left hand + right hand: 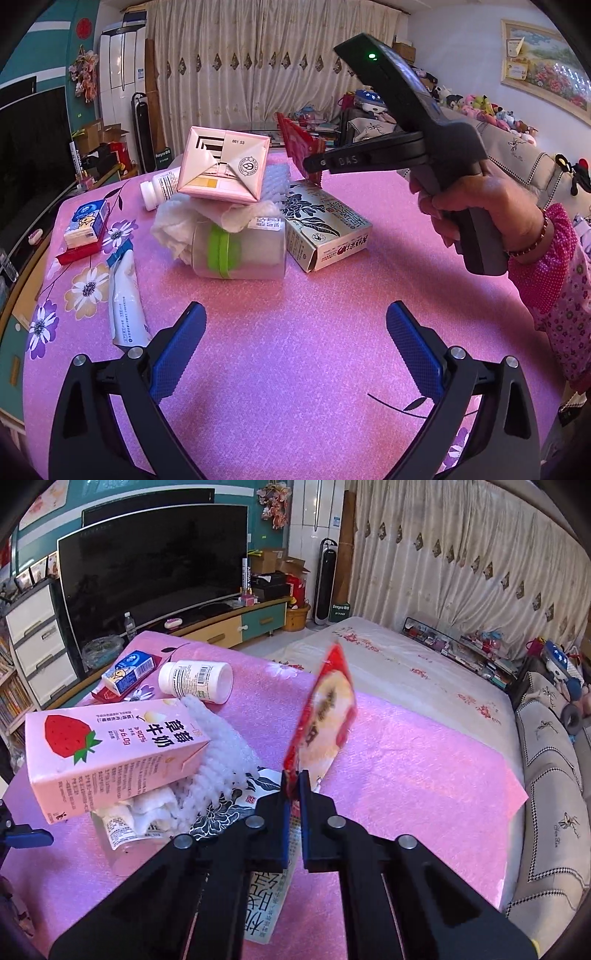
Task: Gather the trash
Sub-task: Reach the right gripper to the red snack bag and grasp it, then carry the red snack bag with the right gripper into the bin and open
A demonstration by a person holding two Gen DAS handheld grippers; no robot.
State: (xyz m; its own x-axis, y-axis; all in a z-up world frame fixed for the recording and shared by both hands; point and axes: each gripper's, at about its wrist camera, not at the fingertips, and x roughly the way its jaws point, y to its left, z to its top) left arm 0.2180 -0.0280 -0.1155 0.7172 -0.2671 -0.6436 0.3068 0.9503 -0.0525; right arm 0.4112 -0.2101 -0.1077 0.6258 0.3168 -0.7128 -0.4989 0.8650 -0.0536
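The right hand-held gripper (294,775) is clenched on a red snack wrapper (325,709), its two dark jaws pinching the wrapper's lower edge. In the right wrist view the wrapper stands nearly upright in the centre of the frame, its long axis running from the jaws up toward the top, leaning slightly right, with its thin edge facing the camera. In the left wrist view the same wrapper (299,147) shows as a red, dotted sheet in the upper middle of the frame, held clear above the pink worktop (295,332), with the person's hand (476,206) gripping the tool's handle at the right.

The left hand-held gripper (295,343) sits at the bottom of its own frame, released, its blue pads spread wide with only bare worktop between them.

Left of centre a pile of trash lies on the worktop: a pink strawberry milk carton (110,753) rests tilted on top of crumpled white tissue (173,225) and a clear plastic cup (240,254) lying on its side. Just beside the pile is a patterned paper box (321,225), its long axis running diagonally toward the lower right. A white pill bottle (195,681) lies on its side behind the carton. At the left edge are a blue tissue pack (86,221) and a white tube (125,299).
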